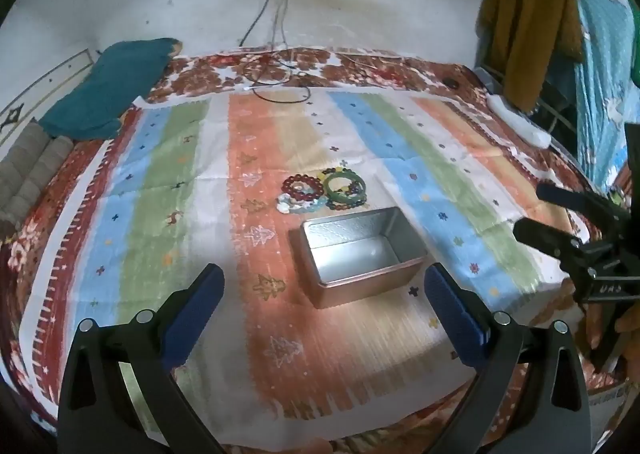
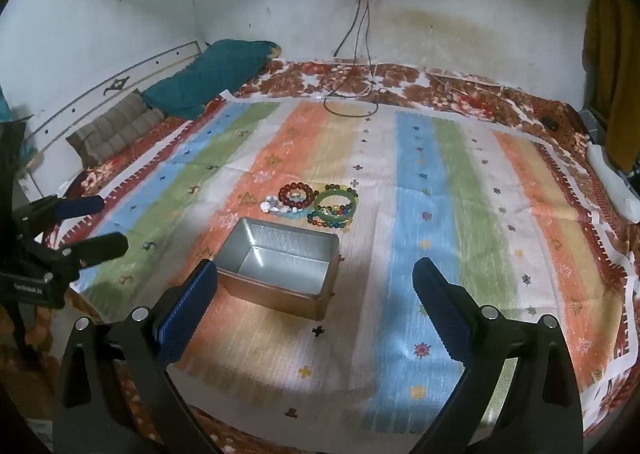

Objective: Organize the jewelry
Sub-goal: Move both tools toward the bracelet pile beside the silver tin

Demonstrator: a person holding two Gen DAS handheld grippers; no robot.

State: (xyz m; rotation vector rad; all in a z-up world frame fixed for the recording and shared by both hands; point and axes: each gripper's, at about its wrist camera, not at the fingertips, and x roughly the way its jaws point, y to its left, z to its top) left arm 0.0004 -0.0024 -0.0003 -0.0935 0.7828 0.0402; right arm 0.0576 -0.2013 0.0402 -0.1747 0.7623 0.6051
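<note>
An open metal tin (image 1: 362, 254) (image 2: 280, 266) with nothing inside lies on the striped cloth. Just beyond it sits a small pile of bracelets: a dark red bead bracelet (image 1: 301, 187) (image 2: 296, 195), a green bangle (image 1: 345, 187) (image 2: 335, 203), a white stone bracelet (image 1: 285, 207) (image 2: 274, 206) and multicoloured bead strands. My left gripper (image 1: 324, 286) hangs open above the cloth, short of the tin. My right gripper (image 2: 316, 282) is open too, with the tin's near edge between its fingers in view but well below them. Each gripper shows at the other view's edge.
The striped cloth (image 2: 440, 214) covers a bed with a floral sheet. A teal pillow (image 1: 108, 90) and a brown cushion (image 2: 116, 130) lie at the far left. Cables (image 2: 352, 94) trail from a wall socket. Clothes (image 1: 528, 22) hang at the right.
</note>
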